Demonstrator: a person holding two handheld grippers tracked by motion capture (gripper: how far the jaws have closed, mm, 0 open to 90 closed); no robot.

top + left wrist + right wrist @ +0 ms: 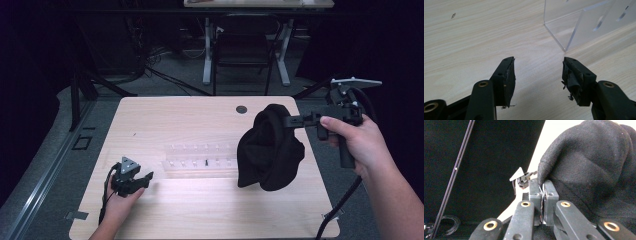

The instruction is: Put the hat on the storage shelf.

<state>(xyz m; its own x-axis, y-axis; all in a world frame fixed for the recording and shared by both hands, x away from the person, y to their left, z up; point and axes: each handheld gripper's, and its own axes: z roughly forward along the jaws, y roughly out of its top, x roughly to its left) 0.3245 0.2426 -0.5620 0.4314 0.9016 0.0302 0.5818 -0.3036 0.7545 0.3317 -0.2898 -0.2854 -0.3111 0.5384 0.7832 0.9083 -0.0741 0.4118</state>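
Black cloth (270, 147): bunched, hanging above the table (200, 120) at its right side, pinched by an edge fold in the clenched right gripper (292, 120), likely lifted to fall loose. Left gripper (145, 179): jaws apart and empty, resting low by the clear acrylic rack (200, 160), seemingly waiting.

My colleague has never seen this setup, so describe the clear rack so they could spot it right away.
On the wooden table, look near the middle, between the left gripper and the black cloth hanging from the right gripper. The rack lies there: a see-through plastic piece with slots, the one transparent thing on the table.
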